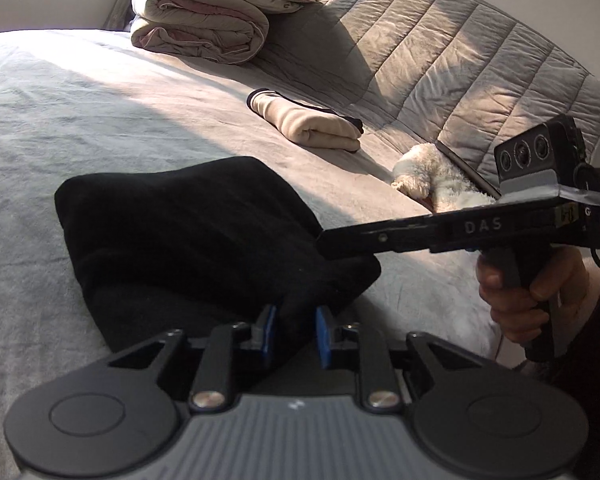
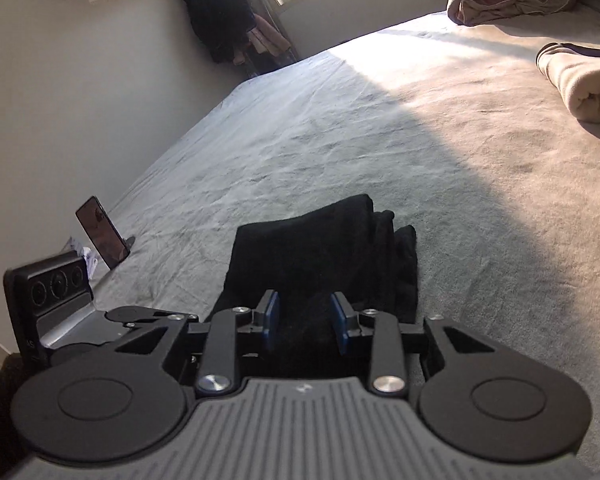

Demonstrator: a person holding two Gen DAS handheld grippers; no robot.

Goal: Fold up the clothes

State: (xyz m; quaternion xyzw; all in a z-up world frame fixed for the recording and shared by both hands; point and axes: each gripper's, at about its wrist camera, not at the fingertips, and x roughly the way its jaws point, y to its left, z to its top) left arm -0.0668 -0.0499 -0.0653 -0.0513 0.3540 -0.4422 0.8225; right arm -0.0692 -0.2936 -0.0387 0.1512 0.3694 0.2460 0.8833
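A black garment [image 1: 188, 232] lies folded on the grey bed [image 1: 60, 120]. My left gripper [image 1: 296, 328] has its blue pads on either side of the garment's near edge, with cloth between them. My right gripper [image 2: 306, 320] likewise has its pads around the garment's [image 2: 320, 248] near edge. In the left wrist view the right gripper's tip [image 1: 340, 244] reaches onto the garment's right side from the right. A folded beige garment [image 1: 308, 120] lies farther back on the bed; it also shows in the right wrist view [image 2: 584, 80].
A folded quilt [image 1: 204, 20] sits at the head of the bed against the grey quilted headboard [image 1: 460, 52]. A white plush toy [image 1: 436, 180] lies by the headboard. A phone on a stand [image 2: 102, 238] sits at the bed's left edge. Dark clothes [image 2: 216, 16] hang by the window.
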